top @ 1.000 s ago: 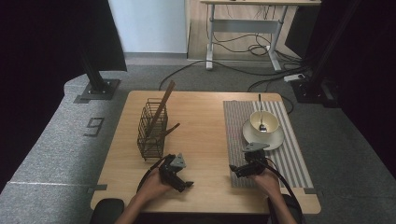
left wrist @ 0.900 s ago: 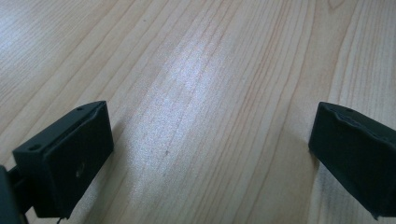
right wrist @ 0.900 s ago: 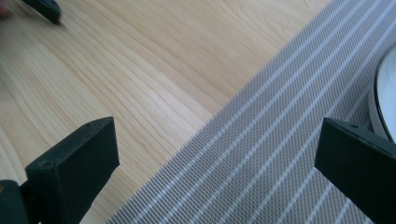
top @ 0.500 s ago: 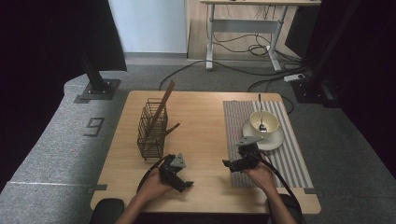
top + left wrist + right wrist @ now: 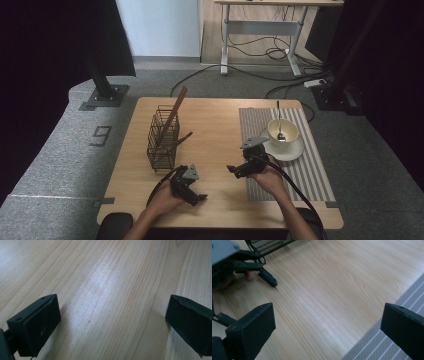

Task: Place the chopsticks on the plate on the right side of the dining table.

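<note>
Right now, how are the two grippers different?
The left gripper sits low over bare wood near the table's front edge; the right gripper is farther up, at the edge of the striped mat. The left one points toward the table's right side, while the right one points left, toward the basket. Both are black, have open jaws and hold nothing.

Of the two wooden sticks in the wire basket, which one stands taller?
The long flat stick stands taller, leaning up-right well above the wire basket rim. The shorter stick pokes out sideways, low, toward the right.
</note>
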`<action>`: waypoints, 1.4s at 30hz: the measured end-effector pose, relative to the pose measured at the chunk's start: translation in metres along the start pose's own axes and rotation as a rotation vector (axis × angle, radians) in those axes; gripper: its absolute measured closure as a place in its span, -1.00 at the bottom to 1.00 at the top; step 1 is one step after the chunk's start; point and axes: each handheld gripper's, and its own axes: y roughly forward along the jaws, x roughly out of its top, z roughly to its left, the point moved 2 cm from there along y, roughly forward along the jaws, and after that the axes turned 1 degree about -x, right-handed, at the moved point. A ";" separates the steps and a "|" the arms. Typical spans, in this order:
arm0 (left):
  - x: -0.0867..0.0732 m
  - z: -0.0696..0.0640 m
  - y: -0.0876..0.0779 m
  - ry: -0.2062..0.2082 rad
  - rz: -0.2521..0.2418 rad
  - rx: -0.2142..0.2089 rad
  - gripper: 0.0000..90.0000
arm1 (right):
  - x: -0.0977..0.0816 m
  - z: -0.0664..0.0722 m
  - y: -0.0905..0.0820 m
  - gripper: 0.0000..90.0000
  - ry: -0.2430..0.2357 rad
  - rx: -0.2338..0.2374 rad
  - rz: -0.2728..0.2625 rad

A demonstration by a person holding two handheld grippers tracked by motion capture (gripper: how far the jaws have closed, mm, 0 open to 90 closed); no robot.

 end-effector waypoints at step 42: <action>0.000 0.000 0.000 -0.001 0.003 -0.003 -1.00 | 0.123 0.035 0.004 -0.83 -0.056 0.095 -0.069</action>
